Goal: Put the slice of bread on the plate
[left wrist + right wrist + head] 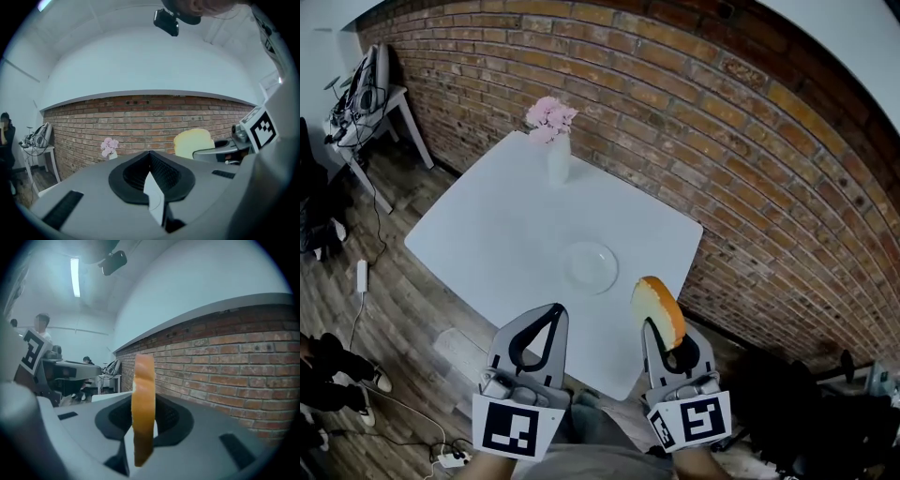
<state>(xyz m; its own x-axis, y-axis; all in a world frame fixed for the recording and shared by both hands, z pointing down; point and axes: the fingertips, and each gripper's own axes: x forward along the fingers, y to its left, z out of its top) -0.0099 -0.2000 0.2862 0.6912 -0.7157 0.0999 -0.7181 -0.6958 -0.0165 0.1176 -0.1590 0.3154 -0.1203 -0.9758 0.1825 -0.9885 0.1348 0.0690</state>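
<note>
The fingers [165,414] of the right gripper [656,330] are closed on a pale, tan-crusted slice of bread [143,401]. The slice is held upright on its edge, with the crust facing the gripper's camera and most of the slice standing clear above the fingers. The fingers [161,171] of the left gripper [553,314] are brought together, and nothing is seen between them.

In the head view both grippers are held side by side at the near edge of a white, square surface [497,234], the left one to the left and the right one to the right. The slice of bread [659,307] is carried in the air over the near right part of the surface. It lies just to the near right of a round, clear glass plate [590,267] and is apart from it. From the left gripper view, the pale face of the slice [194,143] is seen to the right, against the wall.

At the far corner of the surface a white vase [559,161] with pink flowers [549,115] is set. A red brick wall [722,141] runs behind and to the right. A wooden floor [403,300] is seen on the left, where a small white side table [398,103] stands at the far end.
</note>
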